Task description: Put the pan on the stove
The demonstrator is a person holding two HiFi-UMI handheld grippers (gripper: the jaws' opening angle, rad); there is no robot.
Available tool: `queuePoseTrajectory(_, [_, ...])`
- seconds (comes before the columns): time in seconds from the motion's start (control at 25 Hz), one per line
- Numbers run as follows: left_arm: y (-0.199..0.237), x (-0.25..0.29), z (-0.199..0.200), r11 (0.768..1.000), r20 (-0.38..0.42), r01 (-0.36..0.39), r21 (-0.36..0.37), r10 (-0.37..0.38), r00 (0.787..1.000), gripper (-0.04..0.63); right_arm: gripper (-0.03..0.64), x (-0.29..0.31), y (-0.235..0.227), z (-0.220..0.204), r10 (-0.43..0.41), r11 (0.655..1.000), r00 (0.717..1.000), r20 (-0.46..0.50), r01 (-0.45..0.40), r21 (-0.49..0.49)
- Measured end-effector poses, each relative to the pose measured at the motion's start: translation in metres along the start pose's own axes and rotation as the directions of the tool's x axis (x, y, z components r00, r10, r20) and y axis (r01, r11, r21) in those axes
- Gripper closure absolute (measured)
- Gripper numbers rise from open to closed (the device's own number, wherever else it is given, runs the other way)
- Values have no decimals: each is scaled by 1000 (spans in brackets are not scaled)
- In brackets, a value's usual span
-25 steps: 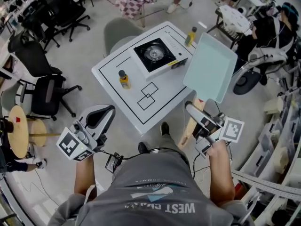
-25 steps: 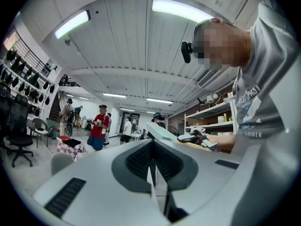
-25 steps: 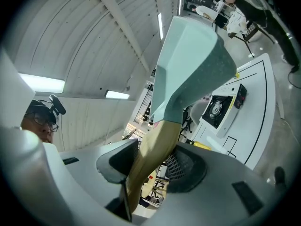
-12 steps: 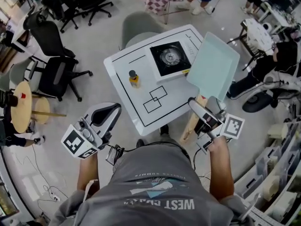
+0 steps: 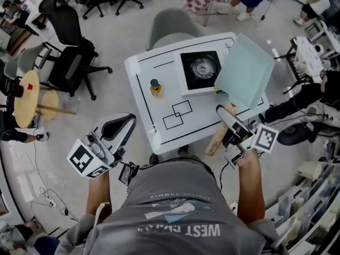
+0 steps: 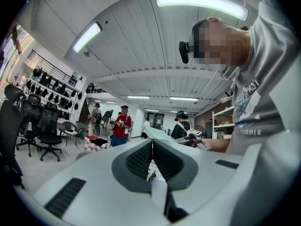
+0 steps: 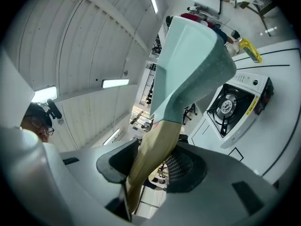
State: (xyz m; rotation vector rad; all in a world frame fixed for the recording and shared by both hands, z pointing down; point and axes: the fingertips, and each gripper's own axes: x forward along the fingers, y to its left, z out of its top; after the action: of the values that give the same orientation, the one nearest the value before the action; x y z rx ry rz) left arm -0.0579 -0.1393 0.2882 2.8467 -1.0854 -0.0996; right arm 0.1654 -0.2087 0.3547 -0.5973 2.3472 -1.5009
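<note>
A pale green square pan (image 5: 245,70) with a wooden handle (image 5: 214,141) hangs tilted above the right side of the white table (image 5: 146,108). My right gripper (image 5: 225,119) is shut on that handle; in the right gripper view the handle (image 7: 153,159) runs between the jaws and the pan (image 7: 193,65) stands up ahead. The portable stove (image 5: 199,70) with its round burner sits on the table just left of the pan, and it shows as the stove (image 7: 233,105) below the pan. My left gripper (image 5: 123,125) is held low at the left, off the table, shut with nothing in it (image 6: 151,150).
A small yellow bottle (image 5: 155,87) with a dark cap stands on the table left of the stove. Another yellow bottle (image 7: 249,48) lies beyond the stove. A grey chair (image 5: 172,31) is at the table's far side, black office chairs (image 5: 66,41) at left, people around.
The pan has come nearer the stove, its edge now over the stove's right side. The head view has swung, so the table sits more to the right. The left gripper keeps its place.
</note>
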Motion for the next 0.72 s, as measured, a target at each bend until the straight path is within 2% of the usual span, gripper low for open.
queuePoseTrajectory(0.44, [18, 14, -12, 992, -23, -121, -27, 121, 992, 594, 431, 34, -44, 31, 21, 999, 994, -108, -17, 36])
queuePoseTrajectory(0.72, [26, 23, -16, 986, -32, -161, -46, 159, 987, 594, 431, 53, -72, 39, 29, 998, 988, -154, -19, 65])
